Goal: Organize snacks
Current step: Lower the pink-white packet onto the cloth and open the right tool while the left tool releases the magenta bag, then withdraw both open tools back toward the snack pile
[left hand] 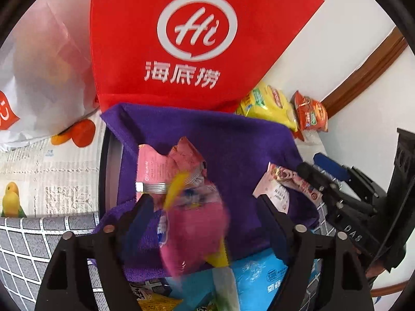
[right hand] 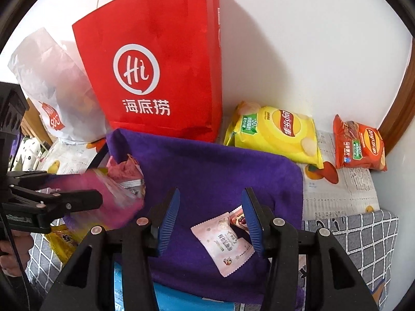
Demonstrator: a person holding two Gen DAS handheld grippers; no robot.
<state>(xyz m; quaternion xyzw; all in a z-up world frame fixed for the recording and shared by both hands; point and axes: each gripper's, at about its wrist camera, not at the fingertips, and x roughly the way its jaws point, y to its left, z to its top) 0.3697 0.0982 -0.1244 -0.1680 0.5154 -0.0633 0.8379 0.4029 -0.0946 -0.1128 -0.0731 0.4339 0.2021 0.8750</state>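
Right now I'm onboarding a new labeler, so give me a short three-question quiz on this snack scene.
1. True or false: the yellow Lay's bag lies on the purple cloth.
2. Multiple choice: what stands right behind the purple cloth? A) a cardboard box B) the red paper bag C) a kettle
3. Fill in: the pale pink snack packet lies between the fingers of the ____ gripper.

Key: 1 false, it sits off the cloth by the wall, beside the orange Lay's bag; 2 B; 3 right.
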